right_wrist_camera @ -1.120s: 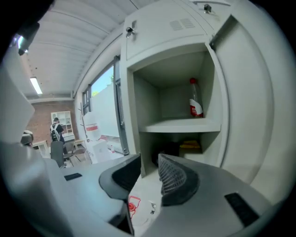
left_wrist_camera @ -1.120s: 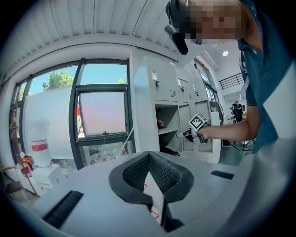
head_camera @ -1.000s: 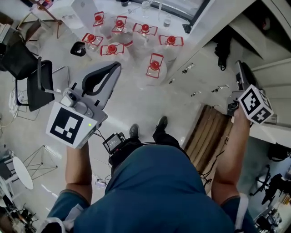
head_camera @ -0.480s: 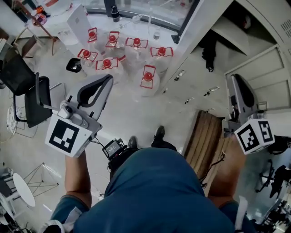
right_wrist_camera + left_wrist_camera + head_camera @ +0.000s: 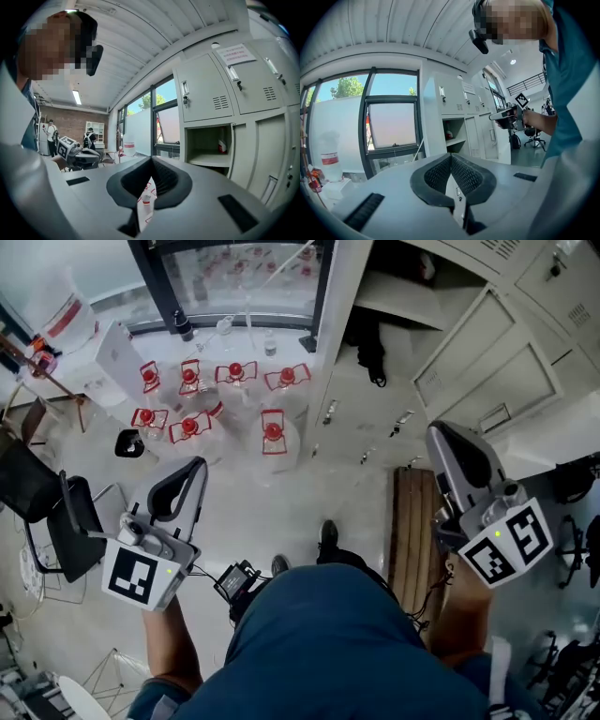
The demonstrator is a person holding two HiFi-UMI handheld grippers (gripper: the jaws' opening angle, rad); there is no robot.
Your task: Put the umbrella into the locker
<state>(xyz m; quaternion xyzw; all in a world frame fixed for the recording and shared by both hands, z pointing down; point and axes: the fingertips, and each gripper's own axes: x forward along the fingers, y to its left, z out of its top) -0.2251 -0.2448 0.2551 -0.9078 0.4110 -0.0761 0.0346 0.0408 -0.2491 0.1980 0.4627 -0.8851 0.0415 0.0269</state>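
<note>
- On the floor at the far left, clear water jugs point(image 5: 272, 432) with red caps stand in a cluster by the window. They play no part in your task.
- Your left gripper point(image 5: 195, 467) is held out over the floor at the near left, well apart from the lockers. Its own view shows the two jaws pressed together at the tips, with nothing between them.
- Right of centre, on the far side, one locker point(image 5: 398, 304) stands open.
- A dark, slack bundle sits at the front of the locker's lower bay, under the shelf. I judge it to be the umbrella point(image 5: 372, 351), though it is small in the head view and neither gripper view shows it.
- A slatted wooden bench point(image 5: 412, 521) lies on the floor in front of the lockers, just left of your right gripper.
- Your right gripper point(image 5: 441, 432) is at the near right, beside the bench and clear of the open bay. Its jaws are pressed together and pinch nothing; only the distant jugs show through the slit between them.
- The main step looks done: the umbrella appears to be inside the locker and neither claw holds it.
- You may yet need to check that it rests fully inside, and perhaps shut the door. I cannot tell where that bay's door stands.
</note>
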